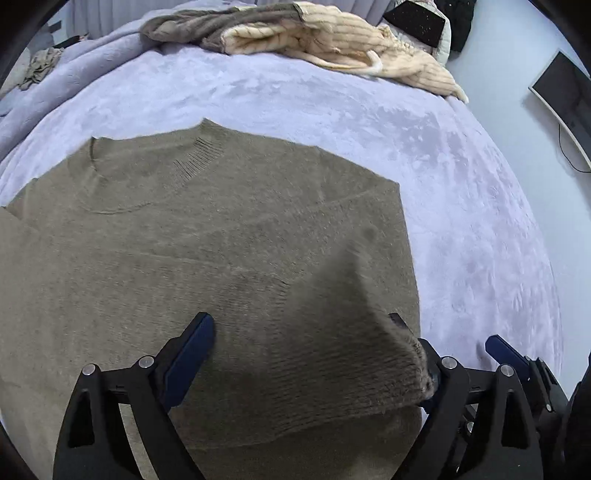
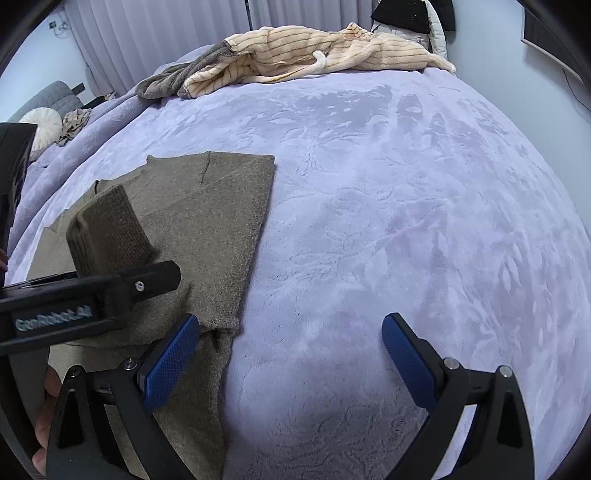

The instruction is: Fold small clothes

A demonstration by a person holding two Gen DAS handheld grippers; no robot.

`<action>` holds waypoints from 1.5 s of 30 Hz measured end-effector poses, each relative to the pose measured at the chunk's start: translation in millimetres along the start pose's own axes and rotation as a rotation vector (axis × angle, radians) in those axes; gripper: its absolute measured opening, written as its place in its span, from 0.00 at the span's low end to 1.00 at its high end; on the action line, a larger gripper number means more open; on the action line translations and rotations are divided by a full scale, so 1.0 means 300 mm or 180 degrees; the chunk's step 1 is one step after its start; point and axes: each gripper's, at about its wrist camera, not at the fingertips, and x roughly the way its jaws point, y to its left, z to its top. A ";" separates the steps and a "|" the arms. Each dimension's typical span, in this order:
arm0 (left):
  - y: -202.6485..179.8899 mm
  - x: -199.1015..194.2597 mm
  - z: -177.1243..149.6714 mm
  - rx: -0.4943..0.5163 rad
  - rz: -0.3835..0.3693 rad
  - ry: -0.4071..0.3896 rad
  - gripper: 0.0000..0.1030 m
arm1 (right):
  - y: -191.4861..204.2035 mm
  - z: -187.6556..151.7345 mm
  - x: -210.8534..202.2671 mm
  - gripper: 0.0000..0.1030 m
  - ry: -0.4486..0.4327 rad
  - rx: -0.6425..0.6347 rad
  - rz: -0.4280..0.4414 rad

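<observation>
Sweater (image 1: 184, 240), olive-brown knit, spread flat over left and middle of the left wrist view, ribbed neckline toward upper left, on lilac plush blanket (image 1: 461, 221). At bottom centre, left gripper (image 1: 306, 343): released, jaws wide apart, nothing pinched. Between its fingers, sleeve cuff (image 1: 351, 350), raised in a peak and leaning against the right-hand finger, opposite pad well clear of the knit. Along top edge, grey garment (image 1: 207, 26) bunched at left of centre, touching cream striped garment (image 1: 332, 40) stretching away to the right.

In the right wrist view, same sweater confined to left half, right edge straight, running from middle left down to bottom left. Over it at far left, left gripper seen side-on, cuff standing upright just above its black finger. At bottom, right gripper (image 2: 291, 350): also released, blue pads spread wide, holding nothing. Left-hand pad above the sweater's lower right corner; contact there not clear. Right-hand pad over bare blanket. Right half of frame filled with blanket alone, cream striped garment at top, centre to right.
</observation>
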 end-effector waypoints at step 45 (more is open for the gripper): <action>0.391 -0.086 -0.116 0.0079 0.0633 -0.0081 0.90 | 0.209 0.089 0.045 0.08 -0.0014 0.0231 0.0939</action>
